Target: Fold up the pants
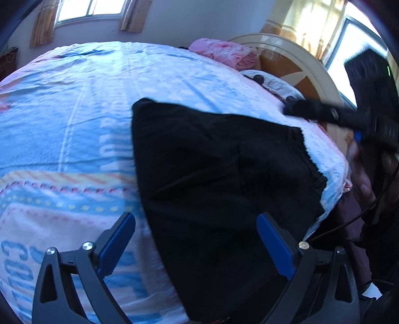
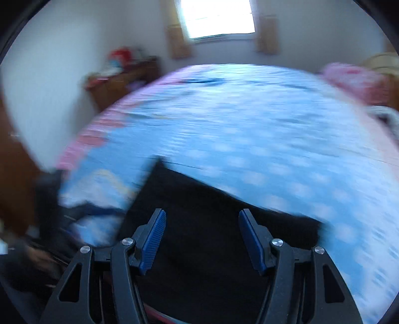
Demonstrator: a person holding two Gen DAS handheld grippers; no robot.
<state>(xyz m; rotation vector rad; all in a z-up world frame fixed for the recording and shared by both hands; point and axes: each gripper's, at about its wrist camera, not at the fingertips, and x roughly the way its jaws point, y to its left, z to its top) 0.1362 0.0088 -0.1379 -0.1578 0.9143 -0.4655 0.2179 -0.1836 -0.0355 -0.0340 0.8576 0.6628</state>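
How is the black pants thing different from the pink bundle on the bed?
The pants are black; the pink bundle is pink with a pale pattern. The pants lie spread flat near the bed's near edge, while the bundle sits bunched up far off by the headboard. Both rest on the blue and pink bedsheet.

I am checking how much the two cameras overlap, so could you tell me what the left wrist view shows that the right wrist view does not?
Only the left wrist view shows the wooden headboard, the right gripper reaching in from the right edge, and the left gripper, open. Only the right wrist view shows a wooden cabinet with clutter by the wall. Both show the black pants on the blue and pink bedsheet, a curtained window and the pink bedding.
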